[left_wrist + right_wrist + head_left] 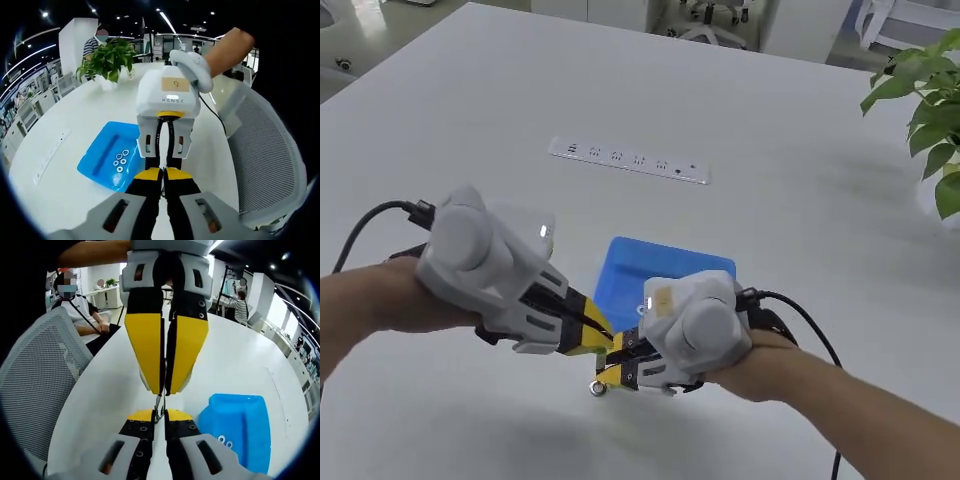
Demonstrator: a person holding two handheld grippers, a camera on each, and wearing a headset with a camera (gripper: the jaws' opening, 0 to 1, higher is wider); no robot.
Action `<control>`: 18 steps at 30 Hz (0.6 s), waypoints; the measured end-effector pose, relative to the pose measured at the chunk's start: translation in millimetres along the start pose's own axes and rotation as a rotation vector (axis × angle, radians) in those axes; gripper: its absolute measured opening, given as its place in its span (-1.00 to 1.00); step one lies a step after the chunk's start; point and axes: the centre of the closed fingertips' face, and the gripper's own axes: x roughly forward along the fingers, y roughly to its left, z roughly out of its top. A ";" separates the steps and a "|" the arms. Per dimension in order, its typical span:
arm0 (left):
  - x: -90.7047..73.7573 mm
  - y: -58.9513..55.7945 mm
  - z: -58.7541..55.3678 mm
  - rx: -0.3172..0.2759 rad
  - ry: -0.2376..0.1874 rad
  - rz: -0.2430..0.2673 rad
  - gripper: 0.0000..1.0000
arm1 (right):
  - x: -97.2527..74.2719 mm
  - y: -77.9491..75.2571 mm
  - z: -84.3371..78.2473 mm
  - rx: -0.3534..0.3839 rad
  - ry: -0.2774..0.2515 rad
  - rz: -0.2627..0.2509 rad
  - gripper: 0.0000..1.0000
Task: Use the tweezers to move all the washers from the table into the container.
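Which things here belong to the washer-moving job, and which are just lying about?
Job: tweezers, washer on the table, blue container, washers inside it, left gripper, right gripper.
Lying about: power strip, potted plant, mesh chair.

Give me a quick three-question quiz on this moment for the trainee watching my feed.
1. True or false: the blue container already holds washers.
2. The loose washer lies: A) in the container, B) on the table close to the meeting gripper tips, C) clamped between jaws.
3. Fill in: the left hand-held gripper and the right hand-held gripper meet tip to tip on the ____.
Key: 1 true; 2 B; 3 tweezers.
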 end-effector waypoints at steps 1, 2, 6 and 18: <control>0.0 -0.4 0.0 -0.002 0.001 -0.001 -0.89 | 0.1 0.1 0.1 0.002 0.000 0.000 -0.84; 0.0 -0.3 0.2 -0.002 0.001 0.001 -0.89 | 0.0 0.1 0.2 0.003 -0.001 0.000 -0.84; -0.9 -0.6 -1.1 -0.003 0.007 0.006 -0.88 | 0.4 0.0 0.8 0.009 -0.002 0.000 -0.84; -4.0 -5.4 -2.5 -0.044 -0.029 0.031 -0.52 | -0.8 1.9 2.1 0.015 -0.006 -0.002 -0.84</control>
